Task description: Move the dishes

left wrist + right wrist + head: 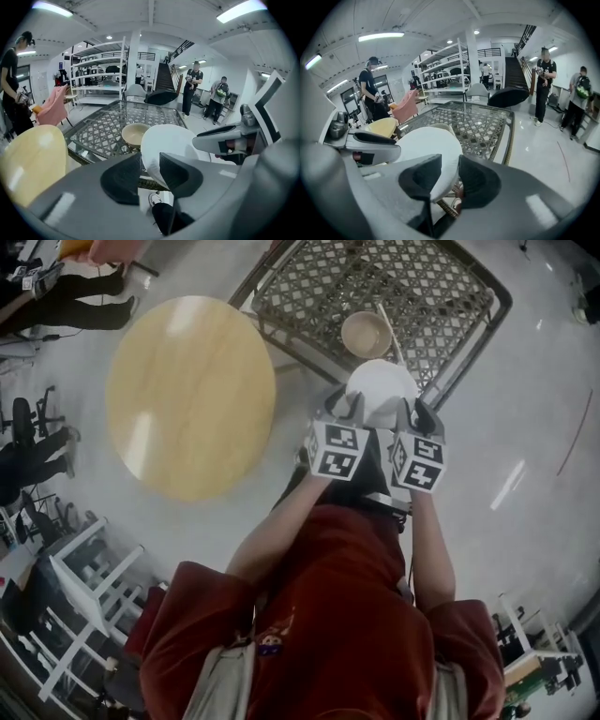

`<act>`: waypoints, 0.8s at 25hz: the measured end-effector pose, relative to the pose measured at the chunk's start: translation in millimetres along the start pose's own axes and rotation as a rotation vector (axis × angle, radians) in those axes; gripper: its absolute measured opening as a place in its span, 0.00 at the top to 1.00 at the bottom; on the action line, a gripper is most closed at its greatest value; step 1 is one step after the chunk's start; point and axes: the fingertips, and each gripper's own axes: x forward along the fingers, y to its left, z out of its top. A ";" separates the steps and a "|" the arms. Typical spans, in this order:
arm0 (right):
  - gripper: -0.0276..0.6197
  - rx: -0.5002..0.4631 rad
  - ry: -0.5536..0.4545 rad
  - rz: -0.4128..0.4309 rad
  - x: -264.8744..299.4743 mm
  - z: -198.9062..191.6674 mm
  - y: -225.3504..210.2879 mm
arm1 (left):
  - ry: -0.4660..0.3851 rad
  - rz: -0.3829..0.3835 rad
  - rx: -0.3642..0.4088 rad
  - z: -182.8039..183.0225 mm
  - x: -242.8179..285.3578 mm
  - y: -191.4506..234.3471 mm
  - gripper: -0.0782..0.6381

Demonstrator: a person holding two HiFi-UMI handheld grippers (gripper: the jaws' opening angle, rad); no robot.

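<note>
I hold a white plate [380, 388] up between both grippers, over the near edge of a glass lattice table [422, 296]. My left gripper [343, 409] is shut on the plate's left rim and my right gripper [419, 414] on its right rim. In the left gripper view the plate [171, 143] runs edge-on between the jaws of the left gripper [150, 164], with the right gripper [234, 138] across from it. The right gripper view shows the plate [424, 143] pinched by the right gripper [449, 169]. A tan bowl [366, 334] sits on the glass table just beyond the plate.
A round wooden table [192, 395] stands left of the glass table. People stand around: one at the left [11, 89], two by the stairs [193, 89]. A pink-draped chair [51, 108] and white shelving [101, 72] lie beyond. A white rack [89, 601] stands at my lower left.
</note>
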 end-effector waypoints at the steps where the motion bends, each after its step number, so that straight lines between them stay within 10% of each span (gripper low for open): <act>1: 0.77 0.001 0.007 0.000 0.9 -2.1 -3.0 | 0.010 -0.003 -0.003 -2.2 2.3 -2.7 0.71; 20: 0.77 -0.046 0.154 0.077 38.2 -40.5 2.8 | 0.153 0.041 -0.078 -52.3 22.6 5.9 0.71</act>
